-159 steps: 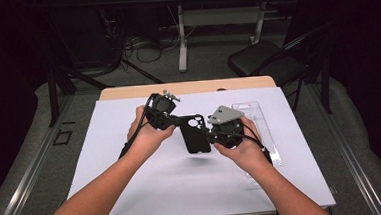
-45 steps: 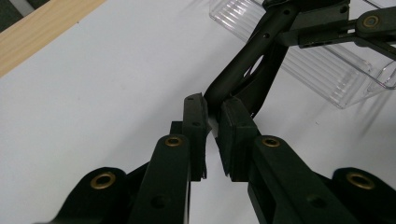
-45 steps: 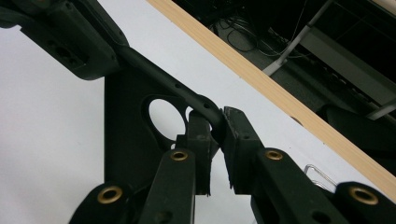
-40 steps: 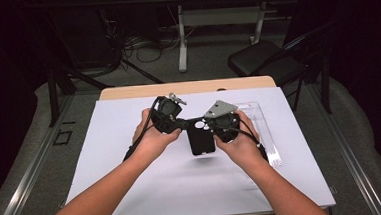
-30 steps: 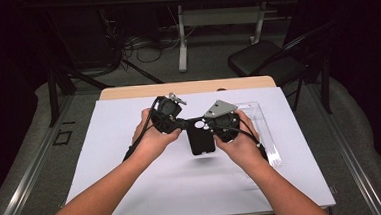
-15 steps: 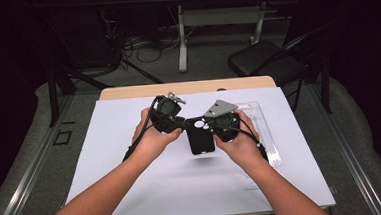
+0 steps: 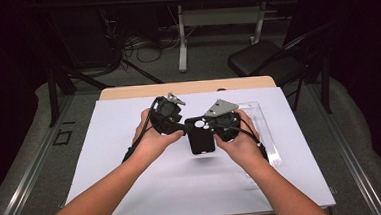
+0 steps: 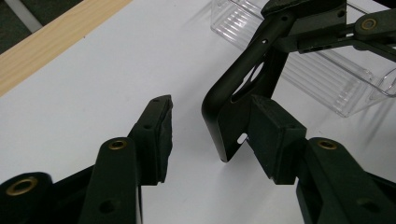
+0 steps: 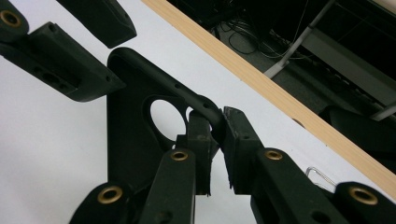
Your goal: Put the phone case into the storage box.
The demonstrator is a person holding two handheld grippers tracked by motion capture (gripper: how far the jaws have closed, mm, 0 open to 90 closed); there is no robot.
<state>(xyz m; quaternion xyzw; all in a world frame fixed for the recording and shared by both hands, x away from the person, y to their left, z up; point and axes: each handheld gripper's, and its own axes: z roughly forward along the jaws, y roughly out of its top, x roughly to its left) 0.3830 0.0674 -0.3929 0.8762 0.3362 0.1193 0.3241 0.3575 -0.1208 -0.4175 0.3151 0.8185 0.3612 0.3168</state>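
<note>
A black phone case [image 7: 200, 135] hangs over the white table top [image 7: 133, 191] between both hands. My right gripper [image 7: 214, 126] is shut on the case's top rim beside the camera hole, seen close in the right gripper view: right gripper [image 9: 215, 126], phone case [image 9: 128, 116]. My left gripper [image 7: 177, 126] has just been opening. In the left gripper view, the left gripper [image 8: 212, 121] has a corner of the phone case [image 8: 233, 112] between its jaws. Its left pad stands clear of the case and its right pad sits close behind it.
A clear plastic tray [image 7: 265, 133] lies on the table to the right, under the right hand; it appears ribbed [image 8: 317, 79] in the left gripper view. The table's wooden far edge [image 7: 187, 87] runs behind the grippers. A black chair [image 7: 271, 62] stands beyond the table.
Since the oldest frame both hands have drawn closer together and a little farther up the table with the case. Over the last second the hands stay put.
</note>
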